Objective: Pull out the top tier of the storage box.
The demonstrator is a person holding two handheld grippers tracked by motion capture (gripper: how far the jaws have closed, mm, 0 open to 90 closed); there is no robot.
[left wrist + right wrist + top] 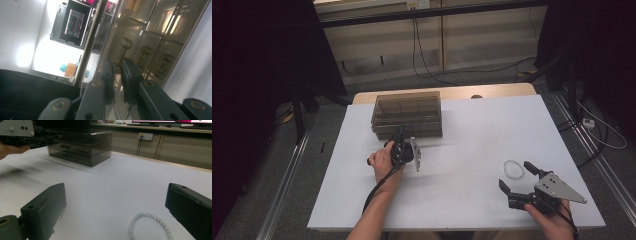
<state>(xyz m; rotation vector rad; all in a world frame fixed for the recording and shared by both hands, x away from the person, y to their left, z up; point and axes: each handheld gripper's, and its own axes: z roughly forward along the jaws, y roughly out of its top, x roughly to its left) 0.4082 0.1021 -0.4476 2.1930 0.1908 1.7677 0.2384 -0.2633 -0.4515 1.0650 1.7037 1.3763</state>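
A white table (472,145) stands on grey floor, cables trailing at 12 o'clock. On it sits 1 smoky clear drawer box (407,114) at 11 o'clock. Of 2 grippers, the left gripper (401,134) meets the box front, its jaws narrowed around a drawer knob (125,43) seen in the left gripper view; whether they touch it I cannot tell. The right gripper (516,176), at 4 o'clock, is spread wide beside 1 white bead bracelet (513,169).
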